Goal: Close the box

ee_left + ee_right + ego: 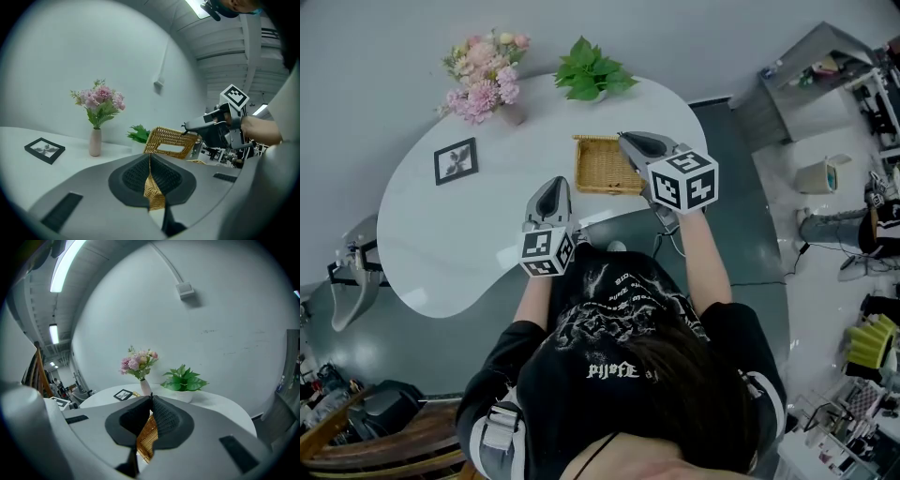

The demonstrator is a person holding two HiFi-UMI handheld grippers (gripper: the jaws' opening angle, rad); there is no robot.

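Dark hair and a black printed shirt [609, 323] fill the bottom of the head view, and both arms reach out over a white surface [459, 234]. On it, just ahead of the person and close to the near edge, sits the wicker box [605, 183]. Its long axis runs side to side across the person's front.

The lid [173, 135] is not down. It stands tilted up above the box, long side level, and the face with the long slot is turned toward the left tongs [150, 158].

The right tongs [622, 139] reach in over the box's right side. They are clenched on the lid's raised right corner, and wicker shows in the narrow gap between them in the right gripper view.

The left tongs sit just left of the box and point past its left end, with bare surface between them and it in the head view. Their tips are drawn together. A strip of the box's wicker shows through the slit behind them, but they seem to grip nothing.

A green plant [591, 70] stands behind the box. Pink flowers [483, 80] in a vase stand farther back to its left. A dark picture frame [455, 160] lies well to the box's left.
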